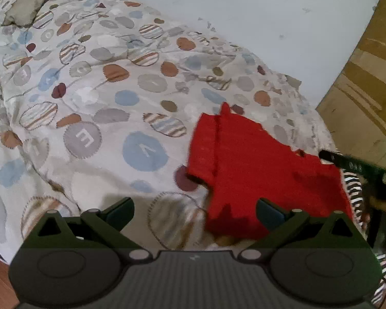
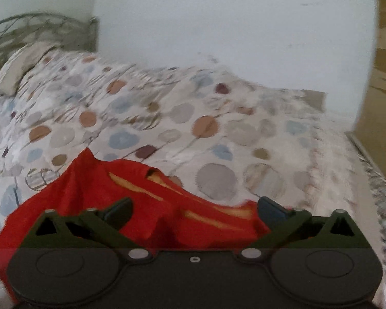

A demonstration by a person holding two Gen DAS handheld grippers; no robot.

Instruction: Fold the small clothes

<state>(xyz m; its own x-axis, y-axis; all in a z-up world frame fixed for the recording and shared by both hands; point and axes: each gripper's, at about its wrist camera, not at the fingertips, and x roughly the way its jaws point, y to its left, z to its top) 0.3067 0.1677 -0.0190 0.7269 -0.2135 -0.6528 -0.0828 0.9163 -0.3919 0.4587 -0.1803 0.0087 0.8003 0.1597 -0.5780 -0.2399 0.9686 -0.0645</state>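
Note:
A small red garment lies partly folded on the patterned bed cover, near the bed's right end. My left gripper hovers over the garment's near left corner, its jaws wide apart and nothing between them. One dark finger of my right gripper reaches in over the garment's right edge. In the right wrist view the red garment is rumpled, with tan gaps in its folds. My right gripper stands open just above it, the cloth lying loose below the spread fingers.
The spotted bed cover runs back to a pillow and a metal headboard. A pale wall runs along the far side. Wooden panelling stands at the right. Striped fabric hangs at the bed's right edge.

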